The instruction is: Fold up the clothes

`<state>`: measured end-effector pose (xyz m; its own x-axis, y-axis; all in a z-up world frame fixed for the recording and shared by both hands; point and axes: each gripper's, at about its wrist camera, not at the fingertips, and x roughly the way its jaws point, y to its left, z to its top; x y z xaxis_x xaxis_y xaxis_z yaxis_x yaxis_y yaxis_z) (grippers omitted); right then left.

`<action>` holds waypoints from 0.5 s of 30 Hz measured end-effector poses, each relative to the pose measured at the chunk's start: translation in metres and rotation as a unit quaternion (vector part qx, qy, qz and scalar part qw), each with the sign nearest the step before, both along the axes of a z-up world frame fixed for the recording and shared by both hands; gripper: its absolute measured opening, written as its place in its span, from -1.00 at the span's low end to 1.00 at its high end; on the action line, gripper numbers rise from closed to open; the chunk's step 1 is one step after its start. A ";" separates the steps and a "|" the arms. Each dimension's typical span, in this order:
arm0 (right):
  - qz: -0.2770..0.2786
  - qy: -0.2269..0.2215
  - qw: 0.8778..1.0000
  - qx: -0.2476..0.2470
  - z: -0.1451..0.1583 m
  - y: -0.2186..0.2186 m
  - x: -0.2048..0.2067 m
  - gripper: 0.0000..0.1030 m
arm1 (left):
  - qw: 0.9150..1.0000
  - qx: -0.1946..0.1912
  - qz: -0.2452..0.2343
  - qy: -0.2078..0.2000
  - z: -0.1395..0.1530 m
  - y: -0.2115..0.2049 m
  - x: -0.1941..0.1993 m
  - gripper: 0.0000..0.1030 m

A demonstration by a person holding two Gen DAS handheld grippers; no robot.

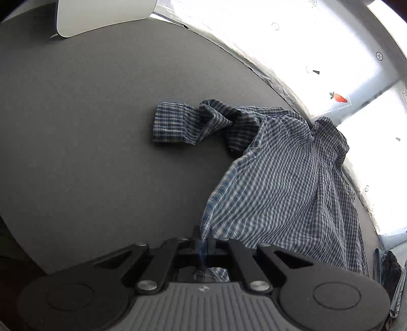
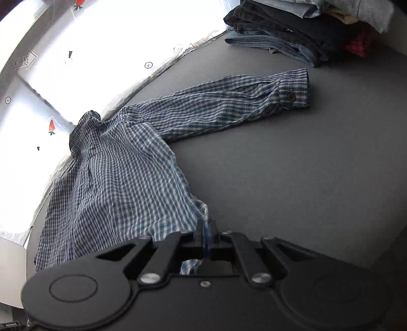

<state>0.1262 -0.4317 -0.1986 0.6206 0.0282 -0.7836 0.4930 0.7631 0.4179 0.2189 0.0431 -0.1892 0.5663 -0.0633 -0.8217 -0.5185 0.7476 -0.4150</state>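
Observation:
A blue and white checked shirt [image 1: 279,183] lies spread on the dark grey table [image 1: 89,127], collar toward the far edge. In the left wrist view one sleeve is bunched up, its cuff [image 1: 169,122] lying to the left. My left gripper [image 1: 203,242] is shut on the shirt's hem corner, which is lifted off the table. In the right wrist view the same shirt [image 2: 122,183] shows its other sleeve stretched out, the buttoned cuff [image 2: 292,87] pointing right. My right gripper [image 2: 206,234] is shut on the opposite hem corner, cloth pinched between its pads.
A stack of folded dark clothes [image 2: 292,30] sits at the far right of the table [image 2: 305,165]. A bright white sheet with carrot stickers [image 2: 52,126] lies beyond the table's far edge. A white panel [image 1: 101,15] stands at the far left corner.

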 end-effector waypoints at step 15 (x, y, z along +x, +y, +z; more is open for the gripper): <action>0.047 0.099 0.991 -0.074 -0.041 0.017 0.021 -0.86 | 0.987 0.097 -0.073 0.104 -0.041 -0.023 0.029 -0.22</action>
